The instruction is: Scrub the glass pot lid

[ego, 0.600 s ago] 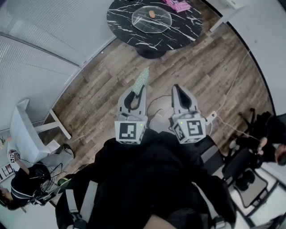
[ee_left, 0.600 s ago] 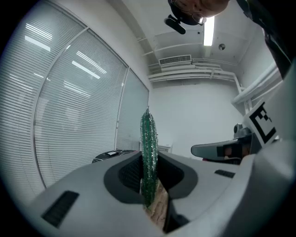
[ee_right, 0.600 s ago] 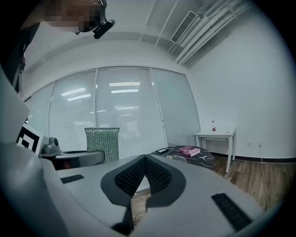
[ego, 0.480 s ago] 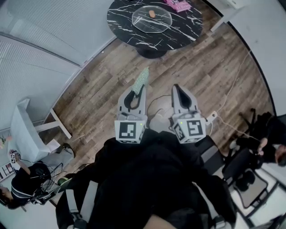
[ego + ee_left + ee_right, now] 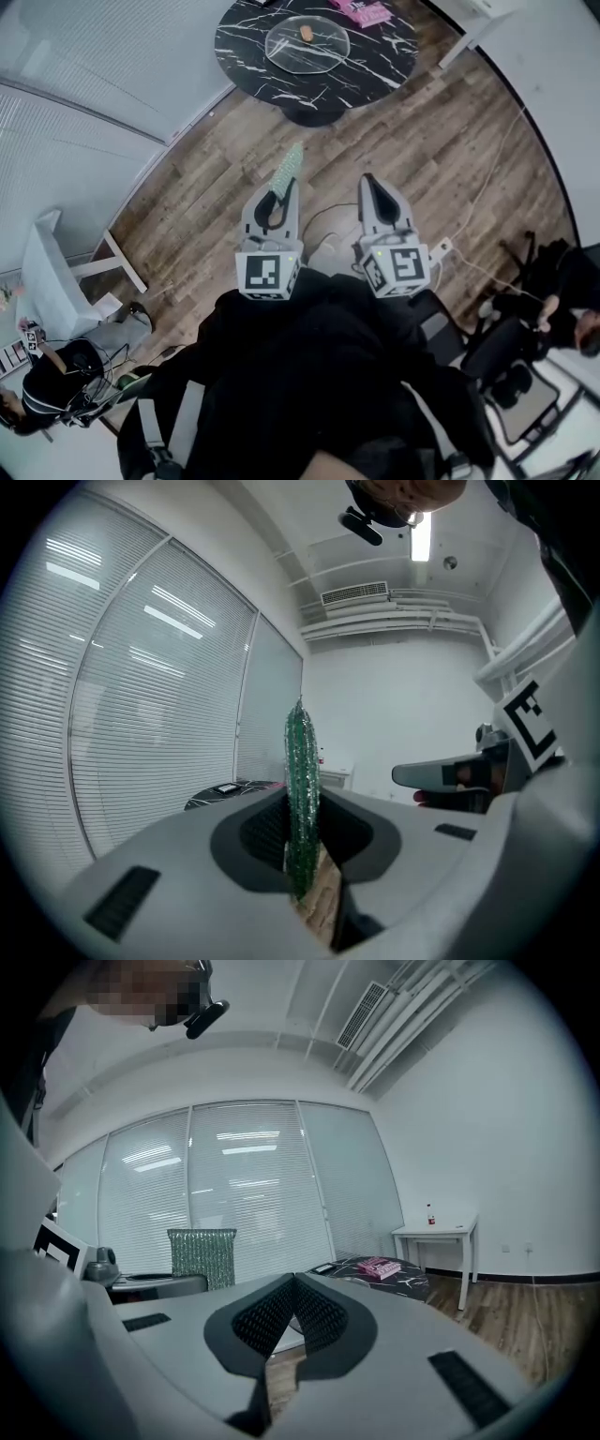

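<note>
The glass pot lid (image 5: 307,43) with an orange knob lies on the round black marble table (image 5: 375,70) far ahead in the head view. My left gripper (image 5: 284,189) is shut on a green glittery scrub cloth (image 5: 287,170), which stands upright between its jaws (image 5: 299,780). My right gripper (image 5: 373,187) is shut with nothing in it; its jaws meet (image 5: 293,1309). Both grippers are held close to the body, well short of the table. From the right gripper view the cloth (image 5: 202,1256) and the table edge (image 5: 412,1283) show.
A pink book (image 5: 366,11) lies on the table's far side and shows again as the pink book (image 5: 379,1267). A white chair (image 5: 52,277) stands left, a white side table (image 5: 437,1234) right. A cable (image 5: 487,183) runs over the wood floor. A seated person (image 5: 562,309) is at right.
The table and lid have slid slightly up and left in the head view. Both grippers keep their hold and spacing.
</note>
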A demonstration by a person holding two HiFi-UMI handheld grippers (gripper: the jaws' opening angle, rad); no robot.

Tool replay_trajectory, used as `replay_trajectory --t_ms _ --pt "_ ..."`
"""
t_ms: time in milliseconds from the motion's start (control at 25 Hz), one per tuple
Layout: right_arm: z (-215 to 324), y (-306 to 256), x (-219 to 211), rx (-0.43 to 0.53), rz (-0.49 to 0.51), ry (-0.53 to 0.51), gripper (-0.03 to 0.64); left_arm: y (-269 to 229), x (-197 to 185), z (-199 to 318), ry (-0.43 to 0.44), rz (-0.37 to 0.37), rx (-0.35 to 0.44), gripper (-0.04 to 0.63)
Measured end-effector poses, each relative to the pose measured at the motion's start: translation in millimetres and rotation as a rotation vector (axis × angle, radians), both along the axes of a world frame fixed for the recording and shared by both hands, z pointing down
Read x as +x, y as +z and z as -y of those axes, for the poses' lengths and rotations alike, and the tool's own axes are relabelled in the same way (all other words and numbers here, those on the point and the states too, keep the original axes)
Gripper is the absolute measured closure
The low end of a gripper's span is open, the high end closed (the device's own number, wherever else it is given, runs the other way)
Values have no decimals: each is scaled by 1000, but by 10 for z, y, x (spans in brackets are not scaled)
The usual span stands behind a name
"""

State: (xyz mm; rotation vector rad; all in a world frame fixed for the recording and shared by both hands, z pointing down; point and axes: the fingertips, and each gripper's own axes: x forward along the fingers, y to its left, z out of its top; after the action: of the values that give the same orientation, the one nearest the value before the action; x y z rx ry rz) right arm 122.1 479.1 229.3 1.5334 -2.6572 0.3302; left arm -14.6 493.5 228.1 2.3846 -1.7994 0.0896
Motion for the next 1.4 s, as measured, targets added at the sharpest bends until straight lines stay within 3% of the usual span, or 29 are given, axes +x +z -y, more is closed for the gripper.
replay_trajectory --t_ms 360,680,1040,1400 --pt "104 27 198 3 -1 -51 614 142 350 103 16 17 -21 531" --pt "337 181 139 -19 -7 -90 614 313 383 339 14 37 -59 531" --pt "1114 207 111 -25 -28 -82 614 308 323 1139 14 24 -60 531" --pt "2195 160 -300 -44 -44 -91 614 228 6 2301 44 66 -68 531"
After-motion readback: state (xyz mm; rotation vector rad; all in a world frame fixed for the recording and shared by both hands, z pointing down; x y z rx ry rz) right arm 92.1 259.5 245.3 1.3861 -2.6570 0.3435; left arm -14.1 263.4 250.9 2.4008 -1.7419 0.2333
